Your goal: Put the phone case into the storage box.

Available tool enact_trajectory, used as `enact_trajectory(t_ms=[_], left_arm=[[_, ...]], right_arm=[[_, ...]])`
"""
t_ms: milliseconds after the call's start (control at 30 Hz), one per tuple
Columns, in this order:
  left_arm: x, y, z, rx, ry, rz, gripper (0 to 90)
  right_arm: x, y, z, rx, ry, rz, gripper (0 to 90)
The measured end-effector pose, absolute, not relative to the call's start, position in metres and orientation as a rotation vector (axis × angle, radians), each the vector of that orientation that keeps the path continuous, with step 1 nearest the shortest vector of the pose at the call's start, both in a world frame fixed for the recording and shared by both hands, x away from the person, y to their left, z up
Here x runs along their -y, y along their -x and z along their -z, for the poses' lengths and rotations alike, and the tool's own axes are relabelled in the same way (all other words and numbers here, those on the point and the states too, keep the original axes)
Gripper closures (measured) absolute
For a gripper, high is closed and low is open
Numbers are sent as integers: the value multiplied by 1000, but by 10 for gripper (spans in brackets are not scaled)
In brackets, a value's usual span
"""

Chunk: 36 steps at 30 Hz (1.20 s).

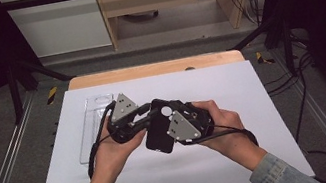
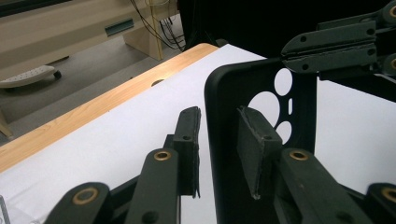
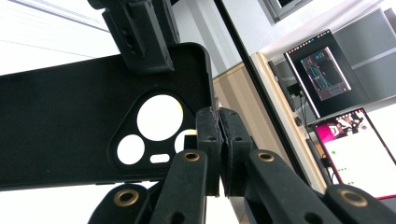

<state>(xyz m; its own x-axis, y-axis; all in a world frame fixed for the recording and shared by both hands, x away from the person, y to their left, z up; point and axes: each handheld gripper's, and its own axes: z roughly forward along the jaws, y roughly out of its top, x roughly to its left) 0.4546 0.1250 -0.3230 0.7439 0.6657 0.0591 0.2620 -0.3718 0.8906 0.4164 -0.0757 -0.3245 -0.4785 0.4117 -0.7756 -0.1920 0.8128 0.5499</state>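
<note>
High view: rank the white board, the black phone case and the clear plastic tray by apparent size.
1. White board, largest by far.
2. Clear plastic tray.
3. Black phone case, partly hidden by the grippers and held nearer the camera, so second versus third is unsure.

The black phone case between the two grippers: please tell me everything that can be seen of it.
The phone case is matte black, looks like soft plastic or rubber, and has a raised rim and rounded corners. A camera cutout near one corner holds round holes of different sizes and a small slot. No phone is in it. It is held up above the white table. The right gripper pinches its edge beside the cutout. The left gripper has one of its fingers inside the case and the other outside the rim.
</note>
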Motion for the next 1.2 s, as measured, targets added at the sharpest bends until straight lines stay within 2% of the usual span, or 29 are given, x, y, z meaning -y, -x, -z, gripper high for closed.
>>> enact_trajectory(t_ms=[833,1200], left_arm=[[-125,-453,319,-727,-1945,-542,830],[-124,-450,316,-723,-1931,-595,843]], right_arm=[[73,-413,326,-1932,-165,-729,880],[72,-413,324,-1926,-178,-745,878]])
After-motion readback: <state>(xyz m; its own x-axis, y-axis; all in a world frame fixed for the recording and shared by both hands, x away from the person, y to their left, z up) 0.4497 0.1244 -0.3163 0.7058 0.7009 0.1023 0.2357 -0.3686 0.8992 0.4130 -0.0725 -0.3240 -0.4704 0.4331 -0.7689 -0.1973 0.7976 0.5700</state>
